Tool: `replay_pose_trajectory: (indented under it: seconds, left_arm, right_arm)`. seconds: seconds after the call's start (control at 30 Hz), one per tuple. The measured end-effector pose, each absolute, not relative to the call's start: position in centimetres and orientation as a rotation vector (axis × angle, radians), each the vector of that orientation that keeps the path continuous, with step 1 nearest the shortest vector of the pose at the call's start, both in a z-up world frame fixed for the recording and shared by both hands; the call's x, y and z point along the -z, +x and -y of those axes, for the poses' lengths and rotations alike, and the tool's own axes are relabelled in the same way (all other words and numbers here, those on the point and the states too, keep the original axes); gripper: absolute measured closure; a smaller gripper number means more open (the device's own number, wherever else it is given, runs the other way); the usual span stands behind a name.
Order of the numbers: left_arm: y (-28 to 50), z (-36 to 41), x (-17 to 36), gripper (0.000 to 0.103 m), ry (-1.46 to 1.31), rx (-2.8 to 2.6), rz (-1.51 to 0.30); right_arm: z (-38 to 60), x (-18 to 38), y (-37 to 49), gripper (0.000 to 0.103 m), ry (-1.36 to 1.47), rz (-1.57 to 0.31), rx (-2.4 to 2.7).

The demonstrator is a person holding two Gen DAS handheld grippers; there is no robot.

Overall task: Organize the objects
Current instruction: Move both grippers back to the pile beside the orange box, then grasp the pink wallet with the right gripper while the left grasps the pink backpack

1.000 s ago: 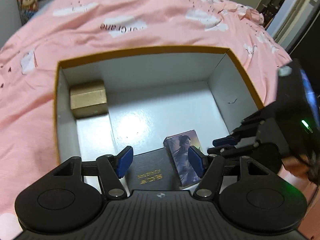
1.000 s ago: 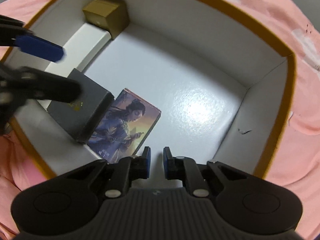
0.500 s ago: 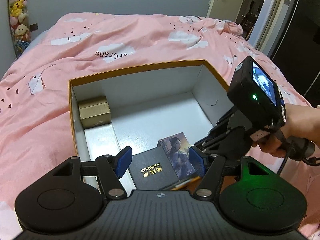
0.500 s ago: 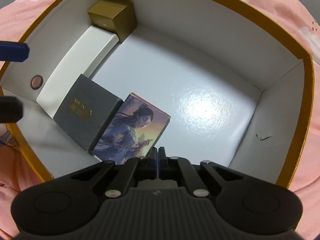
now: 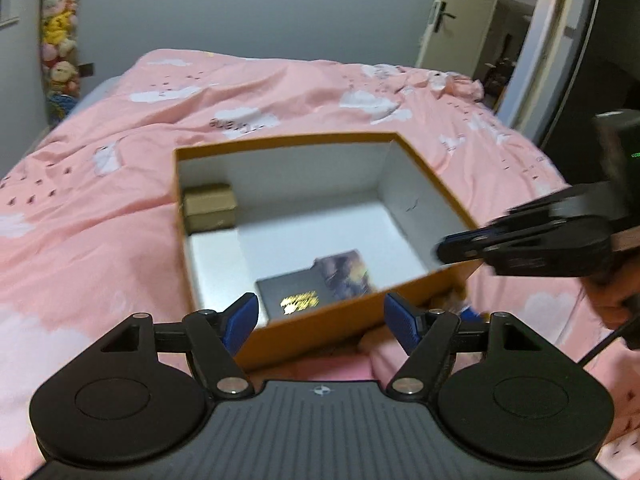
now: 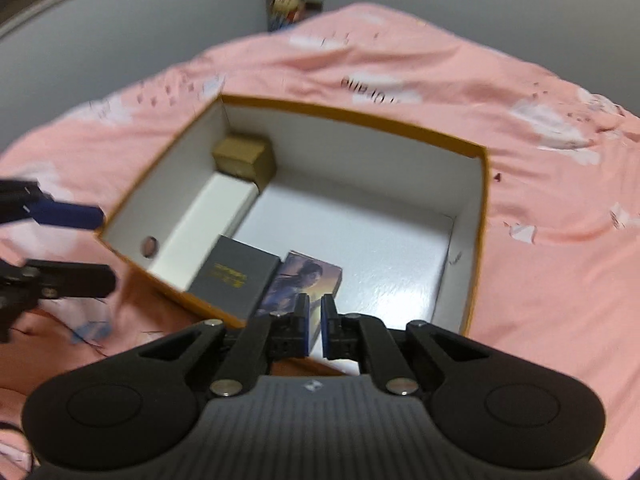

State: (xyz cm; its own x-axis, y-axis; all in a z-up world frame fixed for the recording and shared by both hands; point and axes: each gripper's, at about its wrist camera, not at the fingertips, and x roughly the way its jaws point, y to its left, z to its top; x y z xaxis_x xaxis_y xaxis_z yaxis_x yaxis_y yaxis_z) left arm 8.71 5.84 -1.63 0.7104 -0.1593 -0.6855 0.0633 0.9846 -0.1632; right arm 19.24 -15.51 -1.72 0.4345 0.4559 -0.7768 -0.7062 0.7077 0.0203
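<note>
An open orange-edged box (image 5: 288, 142) (image 6: 352, 116) with a white inside lies on the pink bed. In it are a gold box (image 5: 209, 206) (image 6: 244, 160) in the far left corner, a white box (image 6: 208, 220) along the left wall, a dark grey box with gold lettering (image 5: 292, 298) (image 6: 234, 280) and a picture box (image 5: 346, 274) (image 6: 304, 284) beside it. My left gripper (image 5: 322, 320) is open and empty, above the box's near edge. My right gripper (image 6: 315, 330) is nearly shut and empty, above the near right edge; it shows blurred in the left wrist view (image 5: 520, 240).
The pink bedcover (image 5: 100, 248) (image 6: 552, 208) with white clouds surrounds the box. Small items (image 5: 456, 308) (image 6: 92, 328) lie on the bed in front of the box, blurred. Stuffed toys (image 5: 58, 44) hang at the far wall. A doorway (image 5: 504, 32) stands at the far right.
Both grippers have pulled back and up, away from the box. The right gripper, fully shut half a second ago, has a small gap now. The boxes inside have not moved.
</note>
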Motion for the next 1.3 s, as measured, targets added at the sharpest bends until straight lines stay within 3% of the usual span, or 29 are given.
replay_pose_trajectory:
  seconds: [0.07,0.13,0.2,0.4,0.47,0.53,0.67,0.87,1.23,1.3]
  left_arm:
    - [8.0,-5.6,2.4,0.020,-0.121,0.113,-0.796]
    - [7.4,-5.6,3.5,0.021,-0.151,0.130,-0.836]
    - [7.0,-5.7,4.6,0.027,-0.191,0.148,-0.871]
    - [6.3,-4.0,6.7,0.030,-0.057,0.110,-0.906]
    - [6.4,-3.8,7.2,0.030,-0.064,0.115,-0.922]
    - [6.2,-3.6,7.4,0.030,-0.065,0.110,-0.930]
    - [6.0,-3.8,7.9,0.030,-0.080,0.094,-0.943]
    - [6.0,-4.5,7.9,0.030,-0.111,0.078,-0.948]
    - [5.9,-4.4,7.3,0.030,-0.112,0.078,-0.928]
    - [5.8,-4.5,7.0,0.034,-0.117,0.089,-0.921]
  right_arm:
    - [16.9,1.3,17.5,0.088,-0.282,-0.820,-0.731]
    - [17.8,1.4,15.6,0.071,-0.254,-0.790,-0.713]
    - [18.4,2.0,14.0,0.070,-0.244,-0.780,-0.694]
    - [20.4,4.4,9.5,0.055,-0.222,-0.841,-0.681]
    - [20.5,5.4,8.7,0.044,-0.233,-0.860,-0.668]
    - [20.4,6.5,8.4,0.039,-0.234,-0.890,-0.658]
    - [19.7,8.4,8.2,0.036,-0.277,-0.932,-0.666]
    - [17.6,9.3,7.6,0.034,-0.446,-0.849,-0.680]
    - [16.6,7.9,8.8,0.052,-0.384,-0.792,-0.706]
    - [16.5,7.7,8.7,0.054,-0.389,-0.790,-0.709]
